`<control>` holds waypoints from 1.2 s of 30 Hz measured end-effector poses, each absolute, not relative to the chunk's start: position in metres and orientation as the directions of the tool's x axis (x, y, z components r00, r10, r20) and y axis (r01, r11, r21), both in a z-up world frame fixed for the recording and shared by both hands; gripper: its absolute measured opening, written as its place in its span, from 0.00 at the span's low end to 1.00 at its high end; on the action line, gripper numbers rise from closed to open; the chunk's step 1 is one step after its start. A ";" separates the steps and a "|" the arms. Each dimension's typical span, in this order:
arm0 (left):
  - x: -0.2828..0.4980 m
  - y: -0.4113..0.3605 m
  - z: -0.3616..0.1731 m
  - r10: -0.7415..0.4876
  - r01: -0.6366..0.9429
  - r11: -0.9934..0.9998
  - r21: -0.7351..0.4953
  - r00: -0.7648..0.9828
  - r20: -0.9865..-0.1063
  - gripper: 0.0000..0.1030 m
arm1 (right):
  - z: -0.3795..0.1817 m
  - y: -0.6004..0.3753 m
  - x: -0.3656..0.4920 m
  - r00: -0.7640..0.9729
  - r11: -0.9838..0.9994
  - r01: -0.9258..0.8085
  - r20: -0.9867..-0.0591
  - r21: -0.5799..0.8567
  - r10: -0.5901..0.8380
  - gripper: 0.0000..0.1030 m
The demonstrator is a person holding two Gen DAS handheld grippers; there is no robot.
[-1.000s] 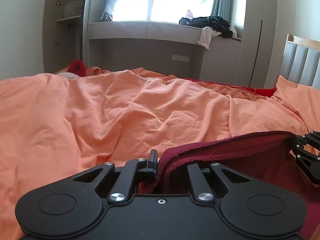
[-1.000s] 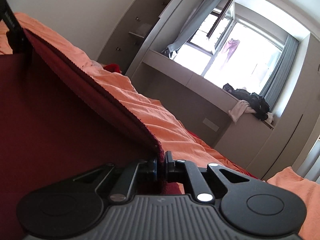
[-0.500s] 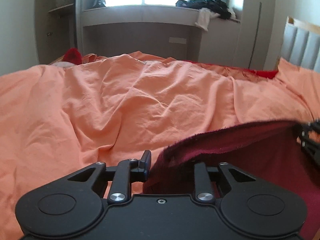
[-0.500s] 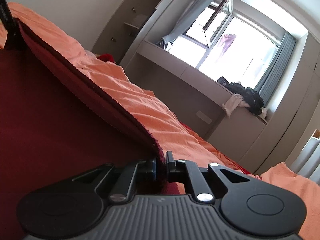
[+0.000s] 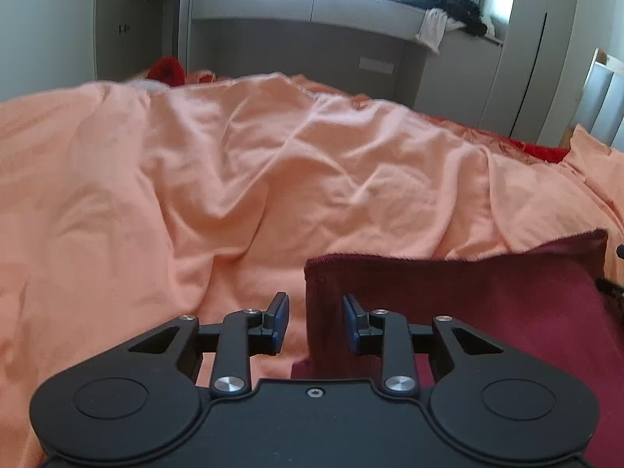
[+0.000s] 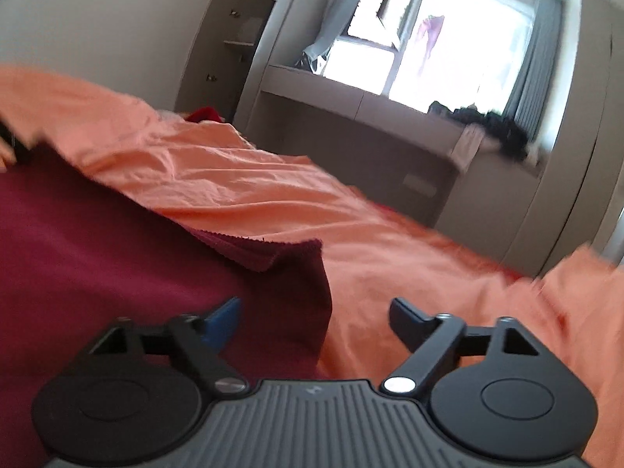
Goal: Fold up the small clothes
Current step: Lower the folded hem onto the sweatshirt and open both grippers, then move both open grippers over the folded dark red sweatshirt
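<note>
Bedroom scene from two wrist cameras. Maroon cloth (image 5: 468, 304) lies on an orange bedsheet (image 5: 234, 179), its far edge doubled over itself. Left gripper (image 5: 315, 321) sits at the cloth's left corner, jaws partly apart and opening; the corner's edge stands between them, against the right pad and clear of the left, so nothing is gripped. Right gripper (image 6: 314, 321) is opening wide; the cloth's right corner (image 6: 300, 273) lies loose between its fingers, touching neither. Behind the bed, dark clothes (image 5: 448, 0) are piled on a window ledge.
</note>
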State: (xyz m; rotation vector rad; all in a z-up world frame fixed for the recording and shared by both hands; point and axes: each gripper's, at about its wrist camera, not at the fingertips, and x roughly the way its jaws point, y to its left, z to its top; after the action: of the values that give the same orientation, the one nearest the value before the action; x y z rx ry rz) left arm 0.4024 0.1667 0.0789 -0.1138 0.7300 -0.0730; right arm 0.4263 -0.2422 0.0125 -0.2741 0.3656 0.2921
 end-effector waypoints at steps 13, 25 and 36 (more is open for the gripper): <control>0.392 0.166 0.087 -0.047 -0.044 0.989 -0.139 0.807 -0.589 0.03 | 0.019 -0.271 0.432 0.883 0.945 -0.324 -0.374 -0.049 0.283 0.02; 0.405 0.153 0.061 0.009 -0.030 0.999 -0.020 0.743 -0.669 0.08 | 0.014 -0.264 0.436 0.876 0.953 -0.296 -0.418 -0.067 0.243 0.04; 0.374 0.161 0.073 0.070 -0.133 0.990 -0.056 0.785 -0.616 0.75 | 0.027 -0.303 0.414 0.910 0.980 -0.186 -0.364 0.069 0.198 0.68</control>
State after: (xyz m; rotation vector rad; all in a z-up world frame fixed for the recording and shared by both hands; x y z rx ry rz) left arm 0.3737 0.1611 0.0733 -0.0982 0.6601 0.1099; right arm 0.4140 -0.3029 0.0266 0.0333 0.3790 0.1978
